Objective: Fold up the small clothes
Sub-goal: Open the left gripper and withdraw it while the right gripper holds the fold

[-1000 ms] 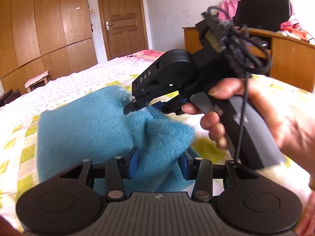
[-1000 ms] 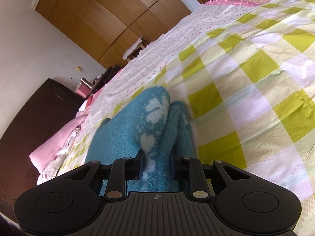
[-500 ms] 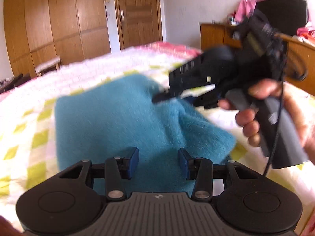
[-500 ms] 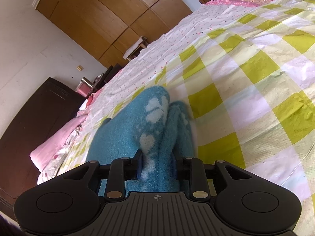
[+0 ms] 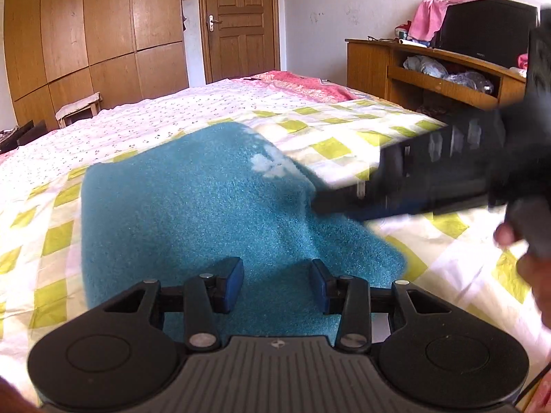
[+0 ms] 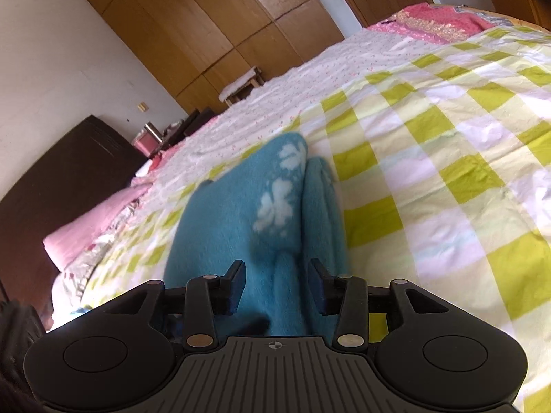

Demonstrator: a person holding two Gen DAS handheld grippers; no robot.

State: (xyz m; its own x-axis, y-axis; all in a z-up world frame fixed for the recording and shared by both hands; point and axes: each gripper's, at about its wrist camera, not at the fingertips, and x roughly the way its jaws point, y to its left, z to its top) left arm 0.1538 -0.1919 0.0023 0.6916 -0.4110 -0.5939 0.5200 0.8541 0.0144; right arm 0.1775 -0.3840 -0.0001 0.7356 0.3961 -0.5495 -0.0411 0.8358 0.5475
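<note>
A fluffy teal garment (image 5: 193, 206) with white flower marks lies folded on the checked bedspread (image 5: 344, 144). My left gripper (image 5: 277, 284) is open just above its near edge, with nothing between the fingers. In the right wrist view the same teal garment (image 6: 241, 213) shows with a raised fold. My right gripper (image 6: 277, 284) is open, its fingers on either side of the fold without pinching it. In the left wrist view the right gripper (image 5: 344, 203) appears blurred at the garment's right edge, held by a hand (image 5: 527, 251).
The bed has a yellow-green checked spread (image 6: 430, 172) and a floral sheet (image 5: 172, 113) beyond. A wooden desk (image 5: 430, 69) with clutter stands at the right. Wardrobes (image 5: 86, 34) and a door (image 5: 237, 20) line the far wall. A pink pillow (image 6: 89, 230) lies by the dark headboard.
My right gripper has opened and let go of the teal fold, then drawn back to the right. The garment has dropped flatter on the bed. My left gripper has pulled back slightly.
</note>
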